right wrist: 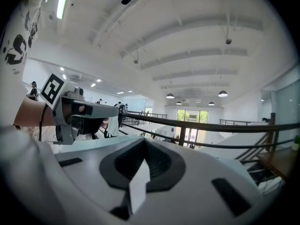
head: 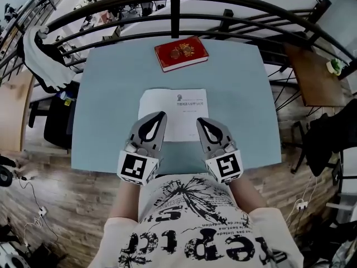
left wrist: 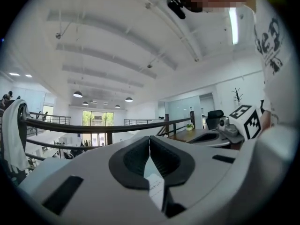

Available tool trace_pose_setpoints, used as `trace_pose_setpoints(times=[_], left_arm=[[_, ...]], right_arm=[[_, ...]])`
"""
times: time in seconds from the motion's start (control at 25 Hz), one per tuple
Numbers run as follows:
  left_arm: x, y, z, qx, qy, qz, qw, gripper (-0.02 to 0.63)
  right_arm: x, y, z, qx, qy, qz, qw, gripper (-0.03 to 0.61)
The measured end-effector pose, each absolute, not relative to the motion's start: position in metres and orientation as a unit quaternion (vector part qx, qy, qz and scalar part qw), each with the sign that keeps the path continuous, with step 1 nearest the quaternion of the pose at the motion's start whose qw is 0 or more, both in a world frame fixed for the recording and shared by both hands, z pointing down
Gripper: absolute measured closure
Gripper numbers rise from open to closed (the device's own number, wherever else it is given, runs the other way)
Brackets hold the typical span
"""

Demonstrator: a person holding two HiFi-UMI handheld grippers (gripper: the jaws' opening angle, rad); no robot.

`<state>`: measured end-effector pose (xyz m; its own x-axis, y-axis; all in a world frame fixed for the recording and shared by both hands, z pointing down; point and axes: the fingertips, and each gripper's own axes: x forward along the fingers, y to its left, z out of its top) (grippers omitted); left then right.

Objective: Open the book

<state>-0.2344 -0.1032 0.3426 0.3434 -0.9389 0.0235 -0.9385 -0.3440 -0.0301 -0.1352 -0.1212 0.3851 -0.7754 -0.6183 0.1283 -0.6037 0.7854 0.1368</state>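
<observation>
A white book (head: 173,113) with small print on its cover lies shut in the middle of the pale blue table (head: 109,94). A red book (head: 181,53) with a gold emblem lies shut at the far edge. My left gripper (head: 162,115) hangs over the white book's near left corner, jaws together and empty. My right gripper (head: 199,120) hangs over its near right corner, also shut and empty. In the left gripper view the left gripper (left wrist: 149,138) points level at the railing. The right gripper (right wrist: 144,140) does the same in its own view. Neither touches a book.
A dark curved railing (head: 175,10) runs just behind the table. A white cloth (head: 42,60) hangs over it at the left, above a black chair (head: 56,121). A brown side table (head: 315,77) stands at the right. Wooden floor surrounds the table.
</observation>
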Motion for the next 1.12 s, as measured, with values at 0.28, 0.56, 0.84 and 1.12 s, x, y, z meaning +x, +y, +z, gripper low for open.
trace_pose_setpoints(times=[0.28, 0.56, 0.84, 1.12], left_arm=[[-0.228, -0.099, 0.331, -0.821, 0.571, 0.01, 0.004, 0.594], [-0.228, -0.101, 0.331, -0.823, 0.567, 0.011, 0.004, 0.594], [-0.226, -0.102, 0.334, -0.826, 0.563, 0.008, 0.003, 0.594], [-0.226, -0.107, 0.338, -0.825, 0.565, 0.01, -0.004, 0.594]], right_arm=[[-0.132, -0.12, 0.368, 0.319, -0.943, -0.064, 0.068, 0.569], [-0.136, -0.119, 0.364, 0.317, -0.943, -0.073, 0.063, 0.569], [-0.135, -0.124, 0.362, 0.324, -0.942, -0.069, 0.057, 0.569], [-0.134, -0.13, 0.36, 0.333, -0.939, -0.064, 0.052, 0.569]])
